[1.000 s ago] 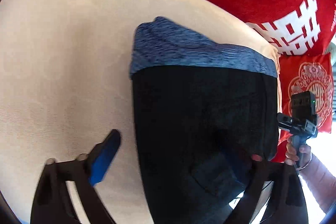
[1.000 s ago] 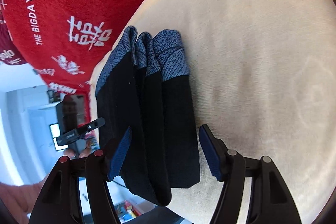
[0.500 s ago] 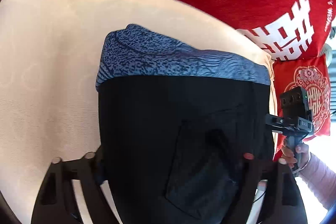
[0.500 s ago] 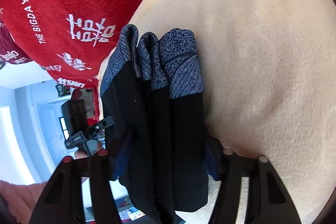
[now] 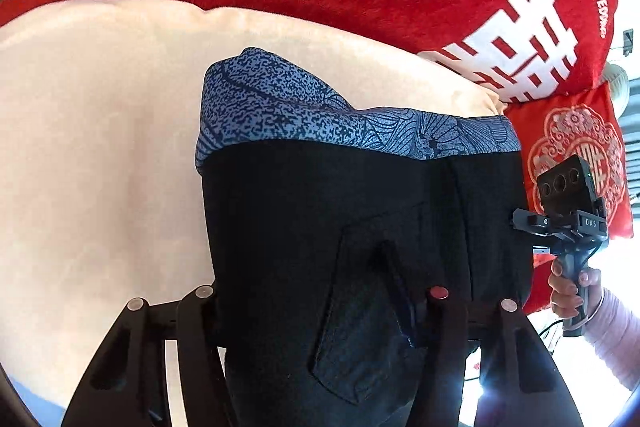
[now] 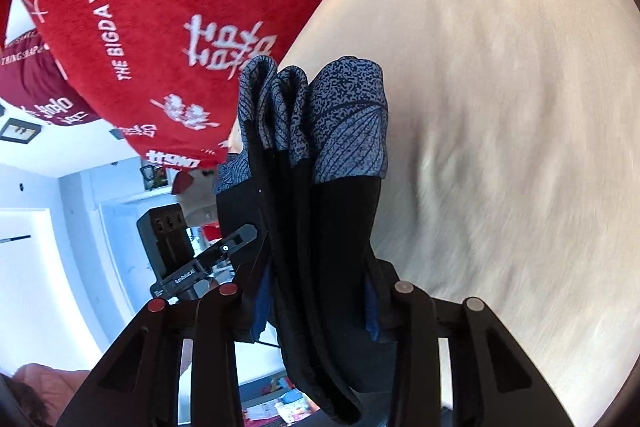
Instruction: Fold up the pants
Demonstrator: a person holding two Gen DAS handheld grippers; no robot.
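Both grippers are closed on the folded pants (image 5: 340, 227): the left gripper (image 5: 316, 311) and the right gripper (image 6: 316, 307) each pinch the black bundle at 6 o'clock, its blue band toward 12, over the cushion (image 5: 100, 147). Folding is judged nearly finished; next, the bundle is to be laid flat and released.

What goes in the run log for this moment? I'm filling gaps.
stage: lifting | left gripper: shut on folded pants | right gripper: shut on folded pants | over cream cushion

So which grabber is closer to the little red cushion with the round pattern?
Right. The right gripper clamps the pants at the edge beside the red cushion; the left gripper clamps the pants farther from it.
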